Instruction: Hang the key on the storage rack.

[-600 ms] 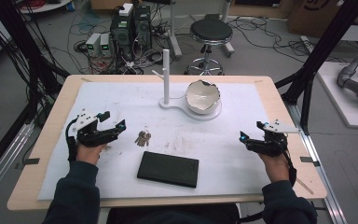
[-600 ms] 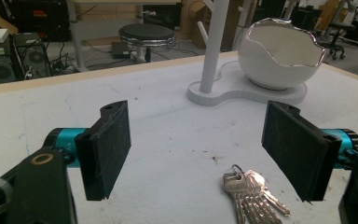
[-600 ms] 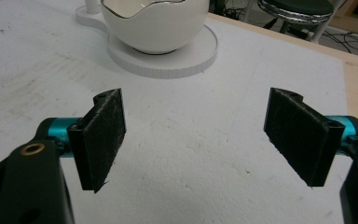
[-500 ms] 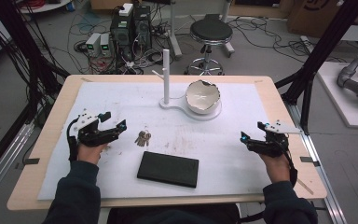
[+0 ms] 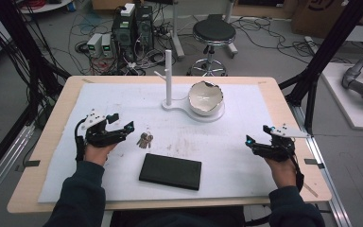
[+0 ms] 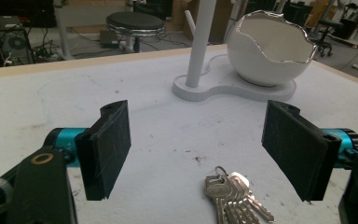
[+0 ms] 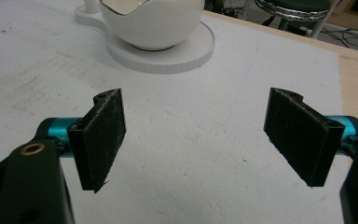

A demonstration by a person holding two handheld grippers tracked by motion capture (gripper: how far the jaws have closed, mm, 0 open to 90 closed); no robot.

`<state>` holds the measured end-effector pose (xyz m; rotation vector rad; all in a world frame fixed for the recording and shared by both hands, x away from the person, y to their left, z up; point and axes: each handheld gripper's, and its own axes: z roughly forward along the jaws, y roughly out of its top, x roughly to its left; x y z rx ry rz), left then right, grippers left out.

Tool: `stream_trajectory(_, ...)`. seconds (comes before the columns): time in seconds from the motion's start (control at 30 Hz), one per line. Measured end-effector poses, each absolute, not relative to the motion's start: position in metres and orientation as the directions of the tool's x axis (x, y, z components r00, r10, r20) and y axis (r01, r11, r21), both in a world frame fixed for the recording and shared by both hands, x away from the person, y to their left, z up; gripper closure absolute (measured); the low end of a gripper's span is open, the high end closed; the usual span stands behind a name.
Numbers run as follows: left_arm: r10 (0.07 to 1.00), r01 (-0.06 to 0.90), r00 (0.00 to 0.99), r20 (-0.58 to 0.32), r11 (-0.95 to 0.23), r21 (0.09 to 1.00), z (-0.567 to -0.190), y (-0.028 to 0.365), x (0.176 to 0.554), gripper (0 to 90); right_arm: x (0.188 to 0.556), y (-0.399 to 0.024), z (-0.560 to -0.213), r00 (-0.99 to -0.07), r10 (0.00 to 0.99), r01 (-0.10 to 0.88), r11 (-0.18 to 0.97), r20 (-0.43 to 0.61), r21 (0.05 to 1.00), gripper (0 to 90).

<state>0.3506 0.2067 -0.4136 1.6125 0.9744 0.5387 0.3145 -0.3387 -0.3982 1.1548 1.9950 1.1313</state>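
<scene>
- Cables, computer boxes and a round black stool [image 5: 213,32] crowd the floor beyond the wooden bench [image 5: 283,101], whose top is covered by a scuffed white sheet [image 5: 236,142].
- On that sheet, a bunch of keys [image 5: 145,140] lies left of centre; in the left gripper view it sits low between the jaws, nearer the right one, touching neither.
- Just right of the keys' near side lies a flat black case [image 5: 170,171], toward the person's edge.
- Farther back stands a white stand [image 5: 169,78] with an upright post, its base carrying a white bowl with a jagged, eggshell-like rim [image 5: 206,97].
- Left gripper [image 5: 122,124] hovers just beside the keys, jaws spread wide and empty.
- Right gripper [image 5: 256,136] sits well apart at the sheet's right side, jaws likewise wide and empty, pointing toward the bowl.
</scene>
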Motion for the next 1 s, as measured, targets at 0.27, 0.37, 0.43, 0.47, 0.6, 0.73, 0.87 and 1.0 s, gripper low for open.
stream_trajectory(0.27, 0.769, 0.415, 0.616, -0.173, -0.13, 0.901, -0.426, 0.188, 0.36, 46.8, 0.312, -0.334, -0.399, -0.47, 0.88, 0.406, 0.285, -0.069, 0.868, 20.9)
stream_trajectory(0.37, 0.768, 0.439, 0.619, -0.165, -0.164, 0.883, -0.427, 0.181, 0.362, 53.9, 0.314, -0.333, -0.401, -0.471, 0.88, 0.415, 0.282, -0.061, 0.865, 21.0)
stream_trajectory(0.43, 0.765, 0.441, 0.629, -0.14, -0.202, 0.874, -0.43, 0.173, 0.367, 57.9, 0.315, -0.332, -0.402, -0.48, 0.874, 0.412, 0.296, -0.071, 0.862, 21.0)
stream_trajectory(0.47, 0.765, 0.441, 0.629, -0.14, -0.202, 0.874, -0.43, 0.173, 0.367, 59.6, 0.314, -0.331, -0.402, -0.483, 0.873, 0.413, 0.299, -0.071, 0.86, 21.0)
stream_trajectory(0.6, 0.754, 0.449, 0.648, -0.109, -0.262, 0.854, -0.436, 0.16, 0.374, 67.3, 0.315, -0.331, -0.402, -0.482, 0.873, 0.416, 0.296, -0.067, 0.86, 21.0)
stream_trajectory(0.73, 0.758, 0.503, 0.634, -0.154, -0.253, 0.827, -0.445, 0.157, 0.389, 70.7, 0.314, -0.327, -0.402, -0.493, 0.867, 0.411, 0.308, -0.075, 0.858, 21.0)
stream_trajectory(0.87, 0.758, 0.53, 0.64, -0.126, -0.317, 0.787, -0.451, 0.149, 0.393, 73.5, 0.315, -0.325, -0.402, -0.496, 0.865, 0.412, 0.311, -0.076, 0.856, 21.0)
stream_trajectory(1.0, 0.749, 0.522, 0.652, -0.116, -0.332, 0.786, -0.451, 0.145, 0.391, 82.1, 0.316, -0.325, -0.403, -0.5, 0.863, 0.414, 0.316, -0.077, 0.854, 21.0)
